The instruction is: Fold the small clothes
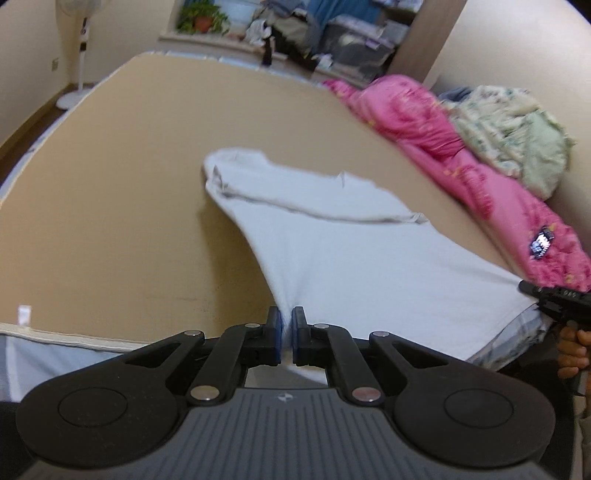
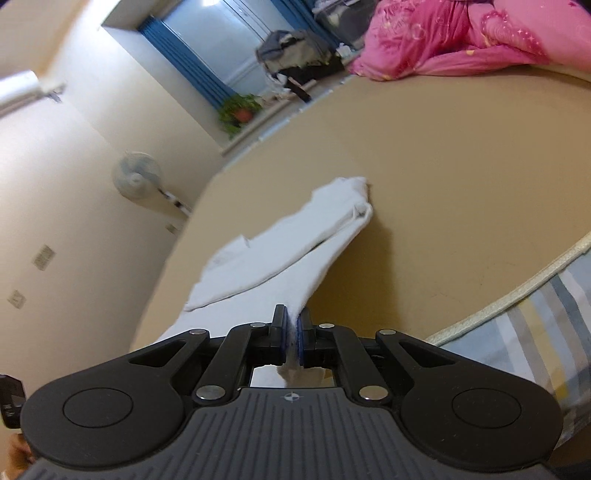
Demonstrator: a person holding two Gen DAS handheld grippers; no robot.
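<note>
A white garment (image 1: 332,236) stretches from the tan bed surface (image 1: 110,184) up toward me, its far end folded over on the bed. My left gripper (image 1: 287,325) is shut on one near corner of the cloth, lifted off the bed. In the right wrist view the same white garment (image 2: 288,251) rises to my right gripper (image 2: 291,328), which is shut on the other near corner. At the right edge of the left wrist view, the right gripper (image 1: 554,295) shows with a hand under it.
A pink quilt (image 1: 443,147) and a pale floral blanket (image 1: 517,133) lie bunched along the bed's right side. A standing fan (image 2: 136,177), a potted plant (image 2: 240,110) and piled clothes (image 1: 288,26) sit beyond the bed. The mattress edge (image 2: 517,291) runs close on the near side.
</note>
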